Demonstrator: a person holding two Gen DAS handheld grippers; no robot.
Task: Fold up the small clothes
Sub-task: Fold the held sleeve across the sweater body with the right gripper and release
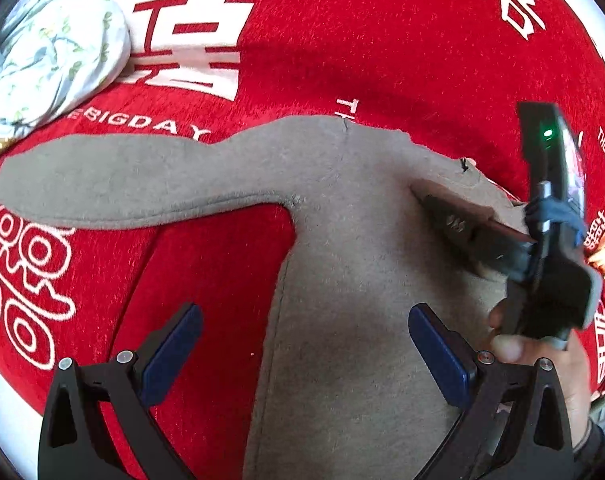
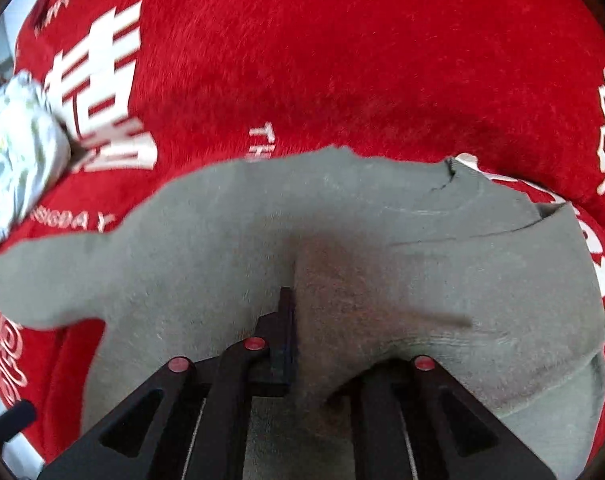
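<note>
A small grey long-sleeved top (image 1: 354,264) lies on a red cloth with white characters (image 1: 342,40). One sleeve (image 1: 114,176) stretches out to the left. My left gripper (image 1: 302,344) is open and empty, low over the top's left side seam. My right gripper (image 1: 458,224) is shut on a fold of the top's right side and holds it up over the body. In the right wrist view the grey top (image 2: 230,232) fills the middle, and a raised flap (image 2: 358,312) drapes over my right gripper (image 2: 298,320), hiding one finger.
A bunched white garment with a green leaf print (image 1: 50,52) lies at the far left on the red cloth; it also shows in the right wrist view (image 2: 14,160). The person's hand (image 1: 542,360) holds the right gripper at the right edge.
</note>
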